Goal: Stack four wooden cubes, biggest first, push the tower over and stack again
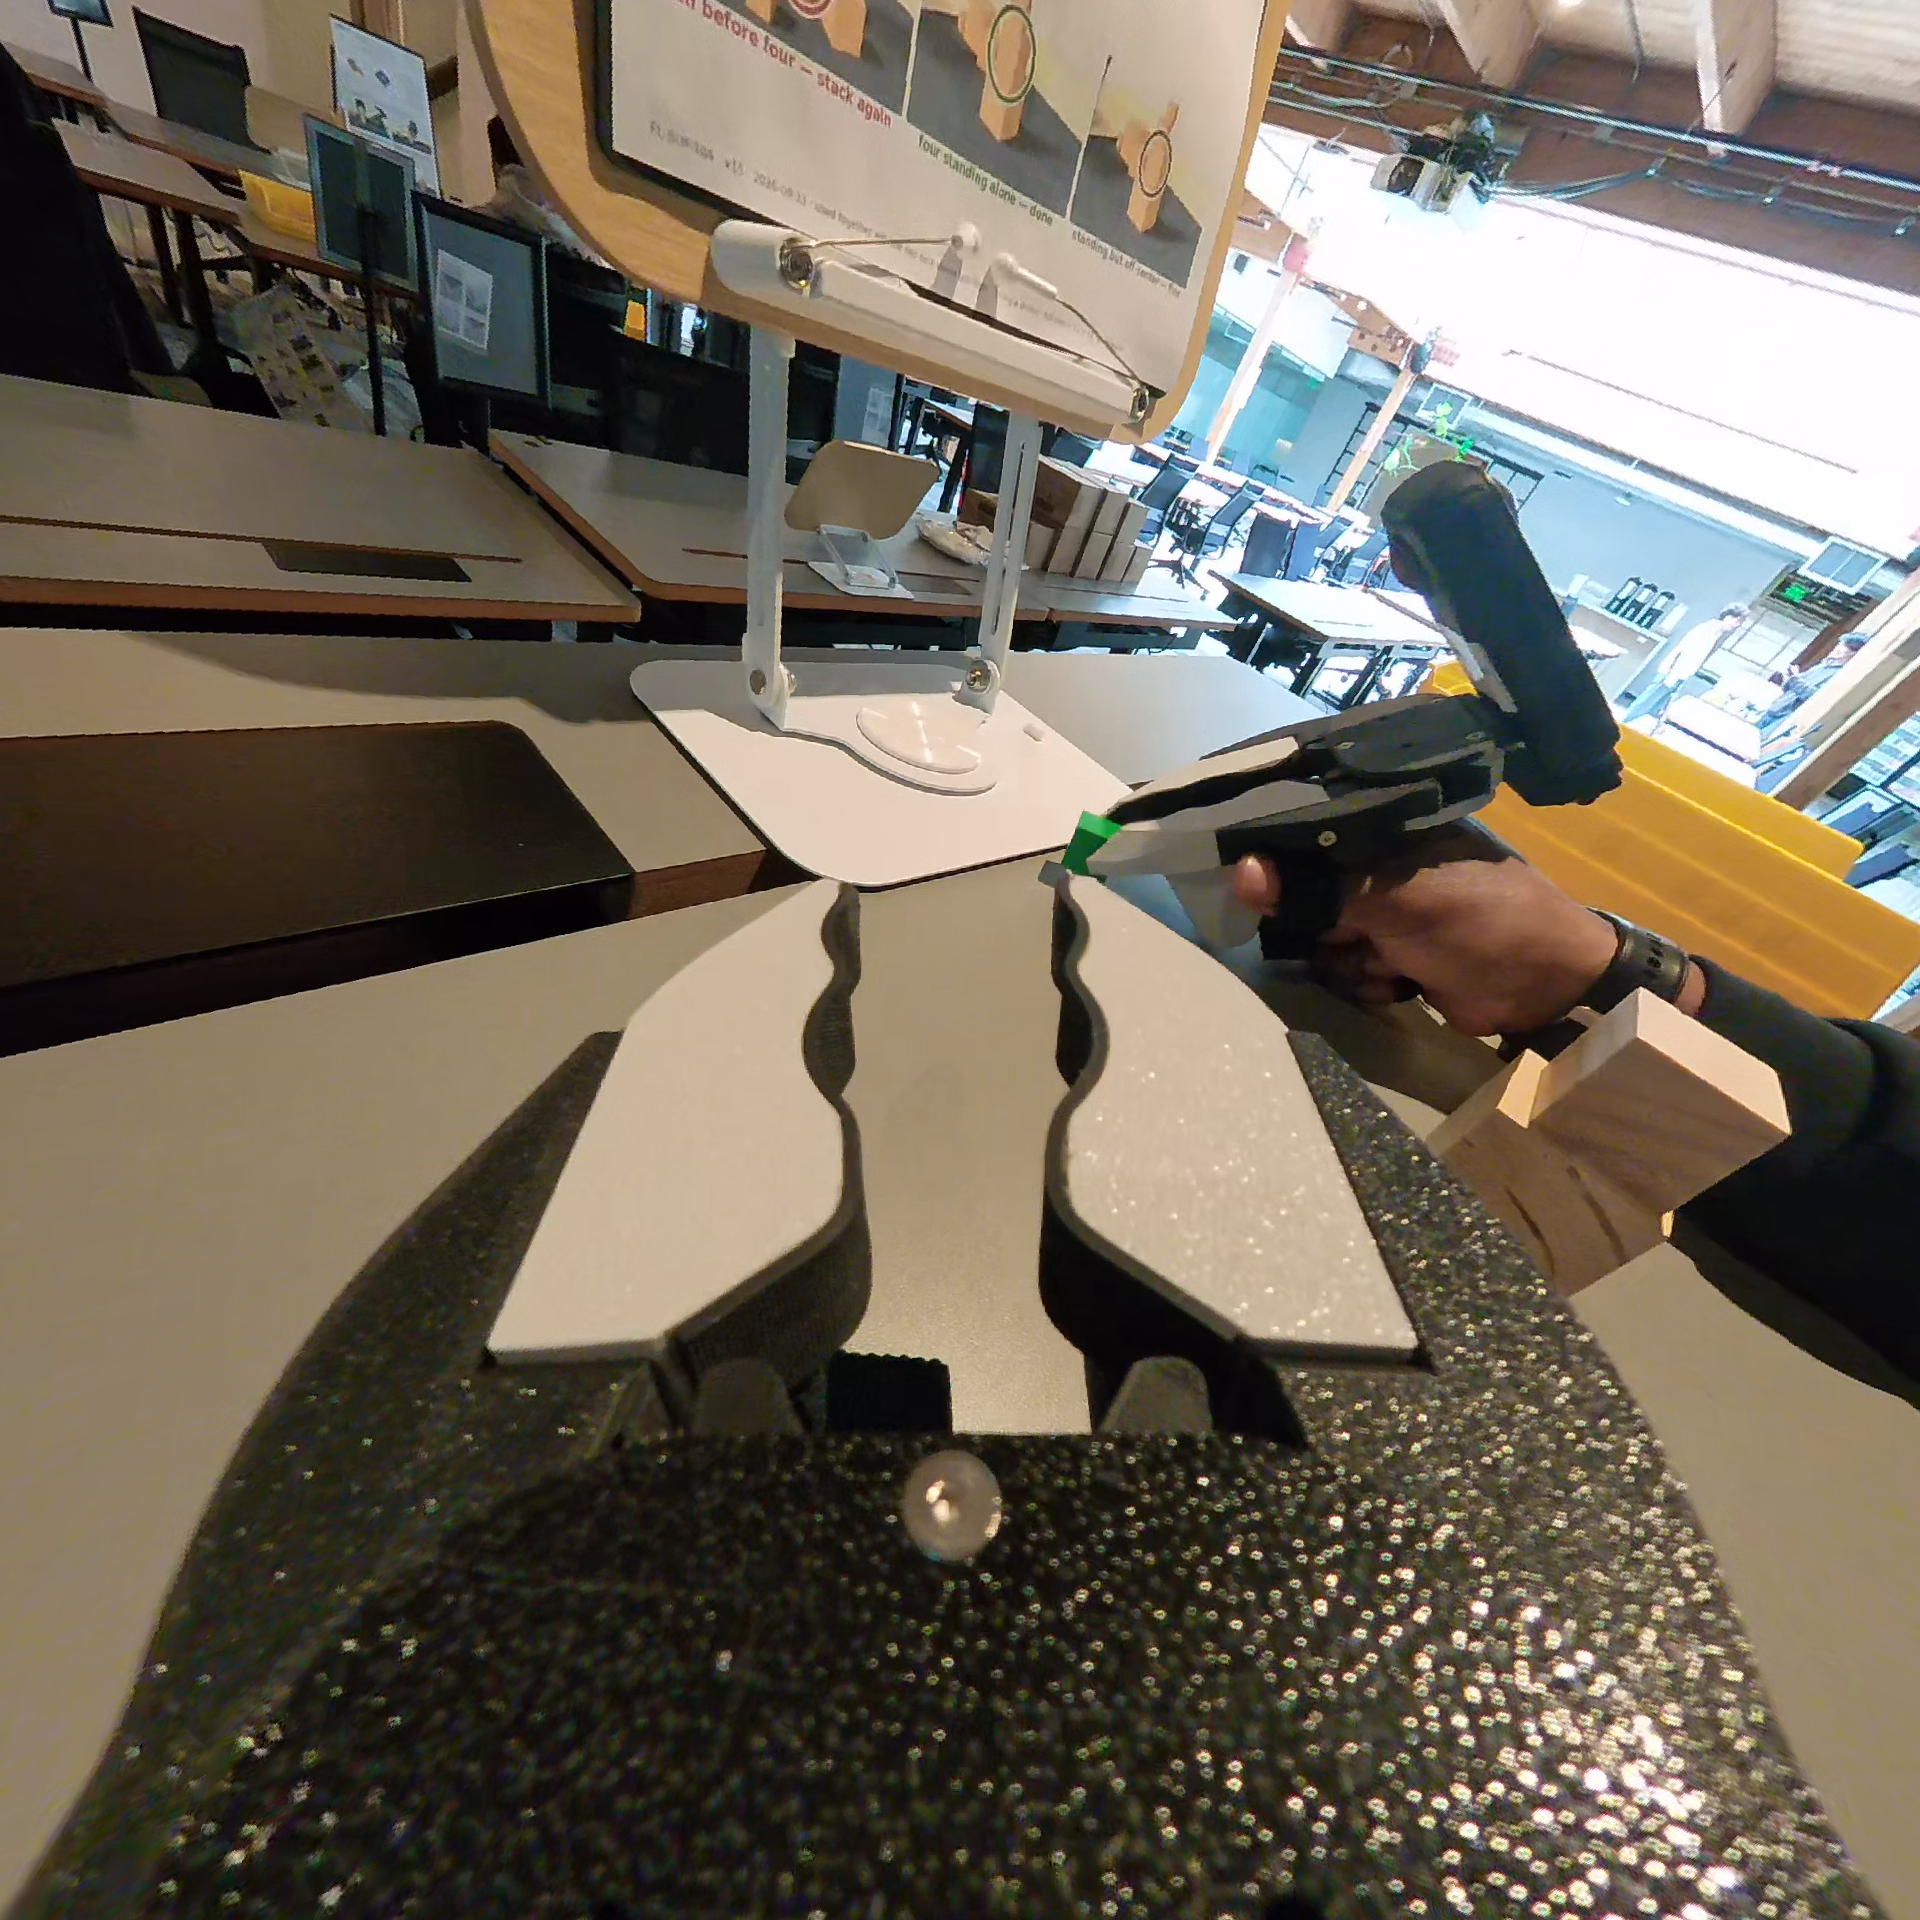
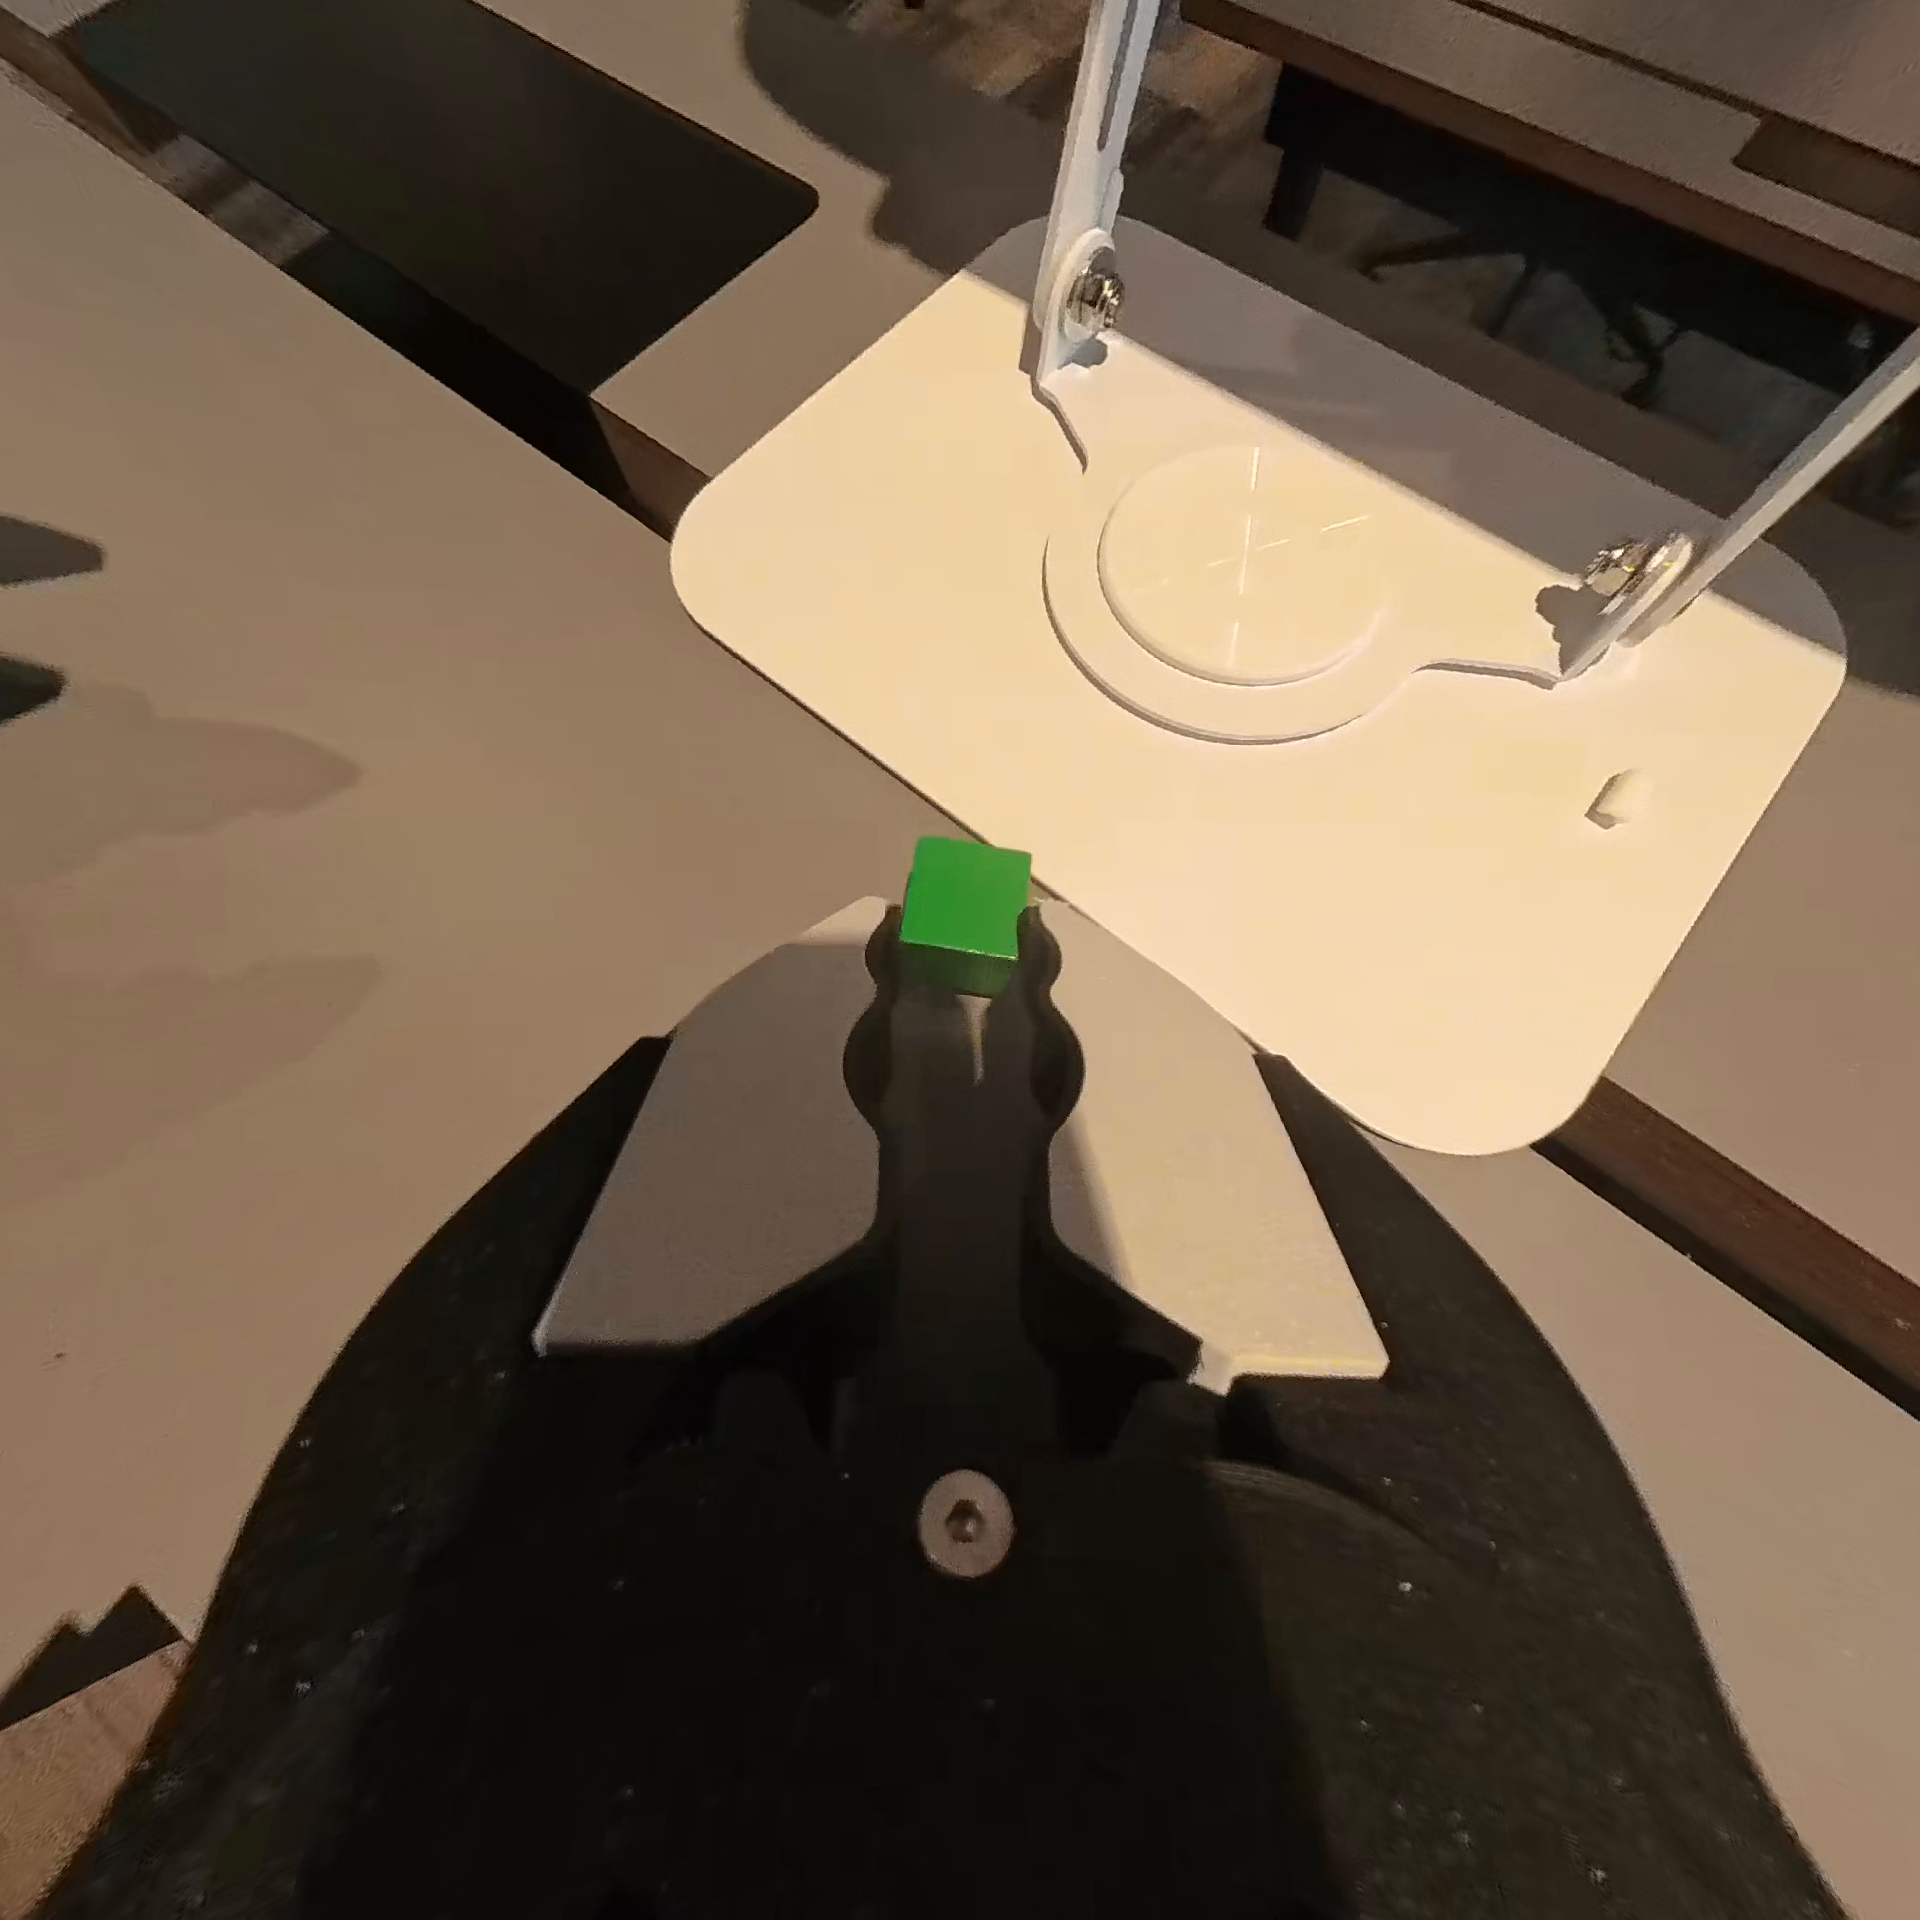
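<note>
My right gripper (image 2: 961, 914) is shut on a small green cube (image 2: 961, 909) and holds it above the grey table, near the edge of the white stand base. The same gripper (image 1: 1070, 868) and green cube (image 1: 1089, 840) show in the left wrist view, held by a hand. Plain wooden cubes (image 1: 1600, 1132), one on another, stand at the right under that forearm; how many I cannot tell. A wooden corner (image 2: 62, 1777) shows at the bottom left of the right wrist view. My left gripper (image 1: 956, 904) is open and empty over the table.
A white stand base (image 2: 1299, 852) lies on the table ahead, also in the left wrist view (image 1: 883, 821), carrying an instruction board (image 1: 883, 156). A black mat (image 1: 260, 831) lies at the left. Yellow bins (image 1: 1714, 883) sit behind the right hand. Tip to tip, the grippers are about 20 cm apart.
</note>
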